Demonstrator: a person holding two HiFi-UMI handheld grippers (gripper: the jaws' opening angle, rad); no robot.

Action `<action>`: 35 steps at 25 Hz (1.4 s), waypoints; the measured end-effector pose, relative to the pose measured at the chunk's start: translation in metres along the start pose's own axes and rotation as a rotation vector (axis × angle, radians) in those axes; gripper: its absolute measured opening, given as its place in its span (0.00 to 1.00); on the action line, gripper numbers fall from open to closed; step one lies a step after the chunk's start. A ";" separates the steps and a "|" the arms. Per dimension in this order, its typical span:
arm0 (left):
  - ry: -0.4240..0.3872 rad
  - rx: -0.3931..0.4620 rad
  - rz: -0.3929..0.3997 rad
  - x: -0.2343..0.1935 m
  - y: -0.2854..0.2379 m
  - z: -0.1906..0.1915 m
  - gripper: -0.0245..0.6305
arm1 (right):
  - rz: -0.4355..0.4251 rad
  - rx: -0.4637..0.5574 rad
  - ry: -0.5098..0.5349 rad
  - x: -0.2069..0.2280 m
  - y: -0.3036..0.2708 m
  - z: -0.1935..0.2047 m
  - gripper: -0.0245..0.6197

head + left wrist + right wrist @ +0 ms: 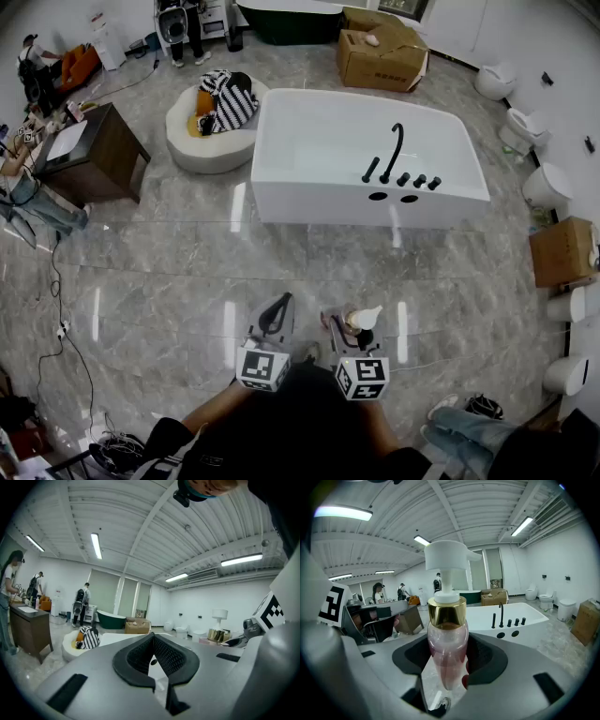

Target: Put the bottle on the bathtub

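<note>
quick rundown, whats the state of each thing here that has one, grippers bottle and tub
left hand-held gripper, shut, nothing between the jaws
right hand-held gripper, shut on the bottle
bottle, upright, held above the floor, pump cap on, not yet on the tub
bathtub, empty, no water showing, nothing standing on its rim beyond the black tap set

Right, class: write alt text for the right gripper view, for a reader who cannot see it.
The right hand-held gripper clamps an upright pink pump bottle with a gold collar; a white bathtub with black taps stands beyond.
</note>
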State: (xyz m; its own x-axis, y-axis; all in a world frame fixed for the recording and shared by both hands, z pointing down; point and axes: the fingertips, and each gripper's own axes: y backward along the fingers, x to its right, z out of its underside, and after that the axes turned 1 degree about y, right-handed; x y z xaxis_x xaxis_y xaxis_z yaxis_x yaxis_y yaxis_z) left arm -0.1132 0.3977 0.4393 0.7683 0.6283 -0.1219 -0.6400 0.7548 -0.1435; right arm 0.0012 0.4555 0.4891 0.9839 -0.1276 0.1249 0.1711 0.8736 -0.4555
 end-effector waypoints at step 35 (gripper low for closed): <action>0.026 -0.023 0.052 -0.092 -0.020 0.006 0.06 | 0.069 0.010 -0.052 -0.037 -0.074 -0.023 0.38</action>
State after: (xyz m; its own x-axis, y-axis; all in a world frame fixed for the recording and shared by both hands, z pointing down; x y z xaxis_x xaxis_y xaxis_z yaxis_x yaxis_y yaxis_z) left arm -0.1713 0.3255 0.4597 0.7336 0.6617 -0.1548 -0.6796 0.7164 -0.1582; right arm -0.0463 0.3850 0.4974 0.9893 -0.0428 0.1396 0.1025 0.8843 -0.4554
